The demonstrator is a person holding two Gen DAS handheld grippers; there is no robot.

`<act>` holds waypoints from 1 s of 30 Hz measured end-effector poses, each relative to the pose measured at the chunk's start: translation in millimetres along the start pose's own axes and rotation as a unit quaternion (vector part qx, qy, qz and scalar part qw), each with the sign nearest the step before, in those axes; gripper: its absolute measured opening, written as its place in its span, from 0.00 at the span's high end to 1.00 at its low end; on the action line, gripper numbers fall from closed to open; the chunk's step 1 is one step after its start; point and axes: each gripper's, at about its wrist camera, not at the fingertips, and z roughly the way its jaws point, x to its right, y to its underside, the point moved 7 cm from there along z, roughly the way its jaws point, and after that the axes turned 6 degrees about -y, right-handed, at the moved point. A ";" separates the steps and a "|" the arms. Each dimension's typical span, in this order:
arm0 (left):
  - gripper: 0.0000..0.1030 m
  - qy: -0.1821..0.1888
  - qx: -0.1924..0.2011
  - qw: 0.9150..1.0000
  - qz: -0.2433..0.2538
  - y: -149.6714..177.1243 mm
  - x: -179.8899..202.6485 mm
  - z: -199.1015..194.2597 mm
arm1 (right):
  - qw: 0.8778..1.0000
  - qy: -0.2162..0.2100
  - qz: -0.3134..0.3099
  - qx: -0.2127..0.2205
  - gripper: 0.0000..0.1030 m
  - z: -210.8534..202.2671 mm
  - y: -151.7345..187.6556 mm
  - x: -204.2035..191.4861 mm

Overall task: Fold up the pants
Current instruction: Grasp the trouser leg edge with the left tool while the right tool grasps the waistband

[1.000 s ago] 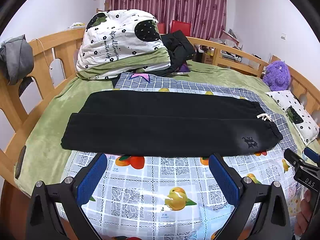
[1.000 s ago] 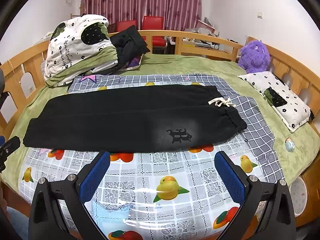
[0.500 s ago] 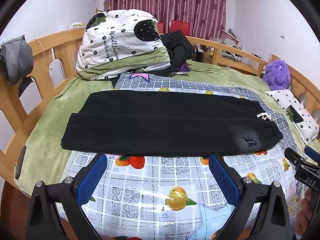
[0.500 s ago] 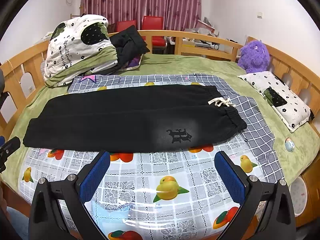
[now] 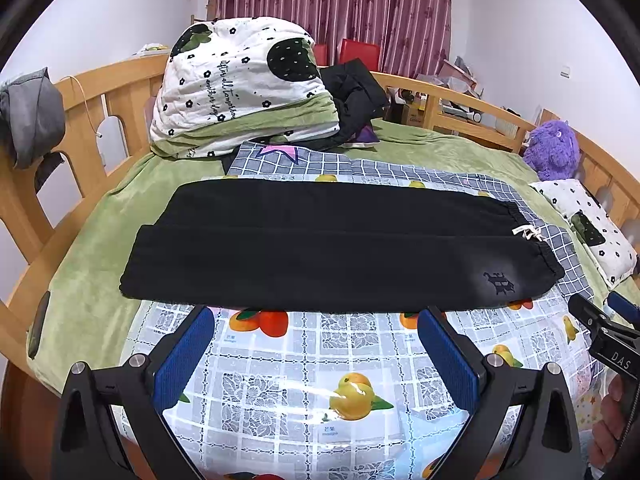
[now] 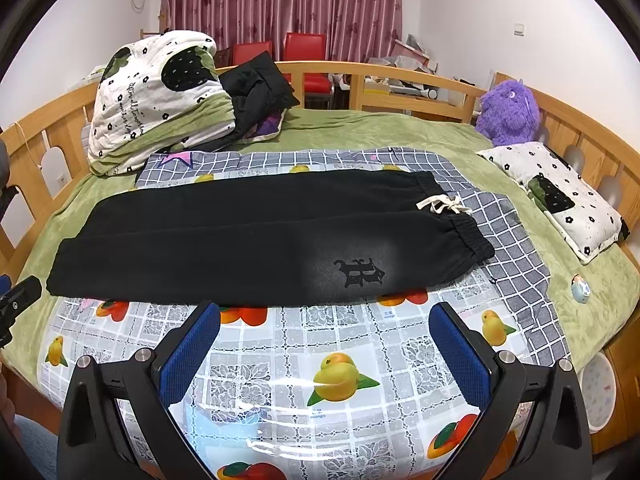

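Observation:
Black pants [image 5: 320, 252] lie flat across the bed, folded lengthwise with one leg on the other. The waistband with a white drawstring [image 6: 442, 205] is at the right and the cuffs at the left; they also show in the right wrist view [image 6: 248, 248]. A dark logo [image 6: 359, 273] marks the near leg. My left gripper [image 5: 316, 354] is open and empty, short of the pants' near edge. My right gripper [image 6: 324, 354] is open and empty, also short of the near edge, below the logo.
A fruit-print plastic cloth [image 6: 320, 360] and a grey checked sheet [image 6: 508, 240] cover the green bedspread [image 5: 92, 248]. A folded quilt [image 5: 240, 88] and dark clothes [image 5: 356, 96] sit at the back. A purple plush toy [image 6: 508, 110] and a pillow [image 6: 560, 196] lie at the right. Wooden rails [image 6: 404, 80] ring the bed.

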 end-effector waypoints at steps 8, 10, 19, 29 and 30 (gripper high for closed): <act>0.01 0.009 0.000 1.000 -0.001 2.5 3.4 4.3 | 1.000 -0.004 -0.014 0.016 0.01 -4.8 -2.1 -5.8; 0.01 0.016 -0.002 1.000 -0.004 2.0 5.6 7.1 | 1.000 -0.010 -0.015 0.021 0.01 -6.9 -3.5 -7.6; 0.06 0.021 -0.006 1.000 -0.001 -5.3 11.8 28.3 | 0.999 -0.034 0.005 -0.009 0.02 17.8 -8.3 -10.8; 0.15 0.025 -0.027 0.998 -0.047 -34.3 -48.2 79.3 | 0.997 -0.072 0.015 -0.033 0.13 57.7 -44.5 16.1; 0.15 0.022 -0.032 0.998 -0.056 -32.7 -58.8 87.7 | 0.997 -0.070 0.020 -0.033 0.13 65.7 -46.8 27.9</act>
